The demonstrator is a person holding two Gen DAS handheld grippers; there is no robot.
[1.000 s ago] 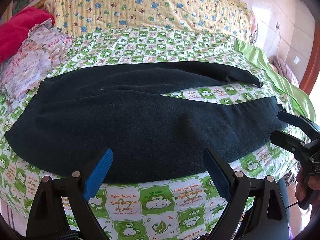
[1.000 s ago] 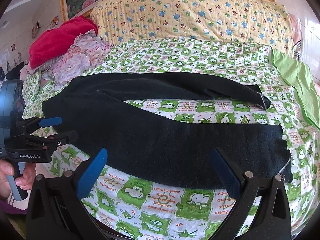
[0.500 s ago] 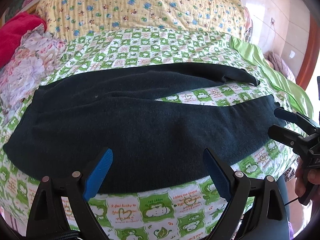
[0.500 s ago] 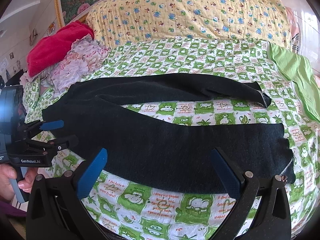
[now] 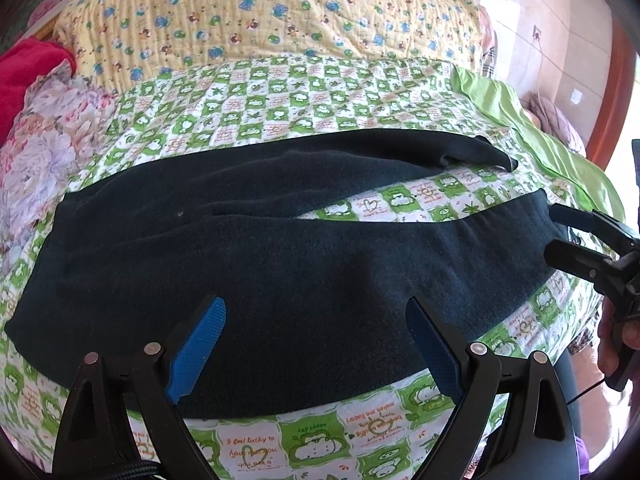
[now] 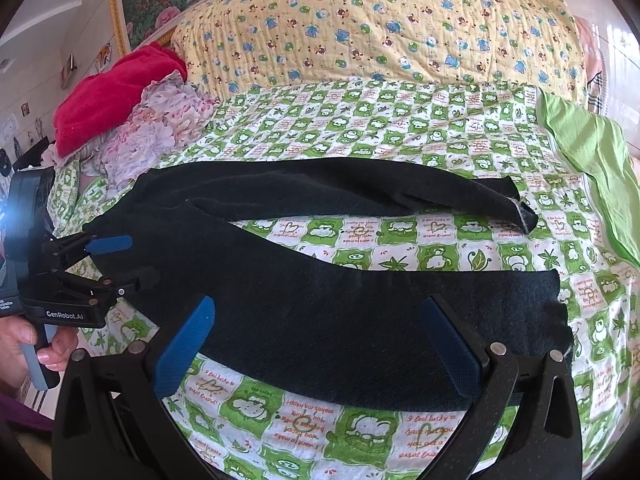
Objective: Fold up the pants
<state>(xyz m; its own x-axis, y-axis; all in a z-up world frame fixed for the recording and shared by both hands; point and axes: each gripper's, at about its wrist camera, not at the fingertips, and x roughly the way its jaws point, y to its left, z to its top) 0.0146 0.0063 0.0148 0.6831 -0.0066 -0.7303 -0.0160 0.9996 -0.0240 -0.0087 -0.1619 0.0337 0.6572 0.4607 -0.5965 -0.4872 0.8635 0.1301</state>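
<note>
Dark navy pants (image 5: 280, 264) lie flat across the bed, waist at the left, two legs spread apart toward the right; they also show in the right wrist view (image 6: 320, 304). My left gripper (image 5: 316, 344) is open, hovering over the pants' near edge by the waist; it shows at the left in the right wrist view (image 6: 120, 258). My right gripper (image 6: 316, 340) is open above the near leg; it shows in the left wrist view (image 5: 554, 230) next to that leg's hem.
The bed has a green-and-white frog-print sheet (image 5: 320, 440). A yellow patterned quilt (image 6: 380, 32) is piled at the back. Red (image 6: 112, 92) and floral (image 6: 160, 128) fabrics lie at the back left. A light green sheet (image 6: 592, 168) lies at the right.
Both grippers have moved a little closer and lower over the pants' near edge. The pants have not moved. Both stay open.
</note>
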